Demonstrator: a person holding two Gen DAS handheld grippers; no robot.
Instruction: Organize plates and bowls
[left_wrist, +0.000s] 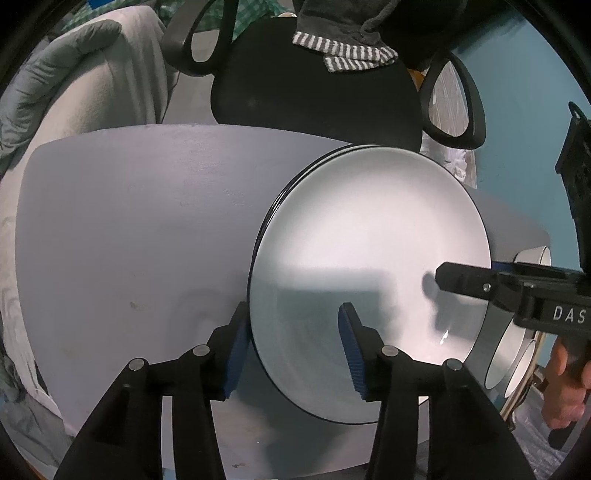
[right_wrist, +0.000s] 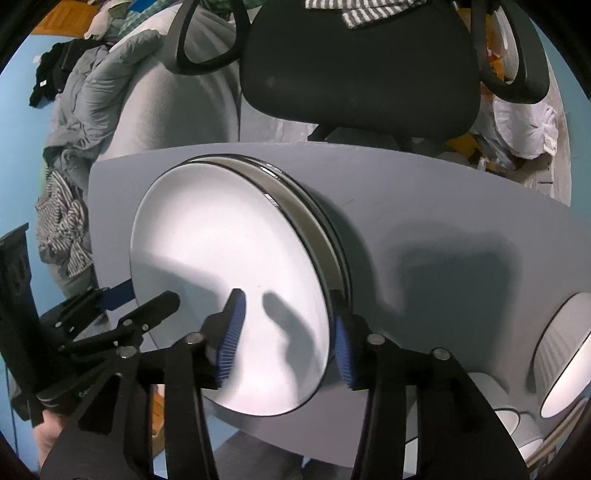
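Jaws of both the left gripper (left_wrist: 293, 347) and the right gripper (right_wrist: 286, 338) stand wide, straddling opposite rims of the plate stack (left_wrist: 369, 266) mid-bench (left_wrist: 129, 240), gripping nothing. Plates look gathered; the bowls (right_wrist: 565, 354) at 4 o'clock in the right view seem left to sort.

Grey table (left_wrist: 129, 229) across the foreground, faintly stained near its left part. Behind its far edge, black office chair (left_wrist: 317, 85) with looped armrests, seat facing the table. Draped over the chair's top, grey-and-white striped cloth (left_wrist: 343, 55). At left, pale grey padded quilt (left_wrist: 55, 85) heaped against light bedding. From the other side, striped garment (right_wrist: 62, 229) bunched at the left beside crumpled grey fabric, dark clothes (right_wrist: 55, 74) piled above it. At far right, tied white plastic bag (right_wrist: 524, 125) on the floor, among orange scraps. Blue wall (left_wrist: 524, 92) behind.
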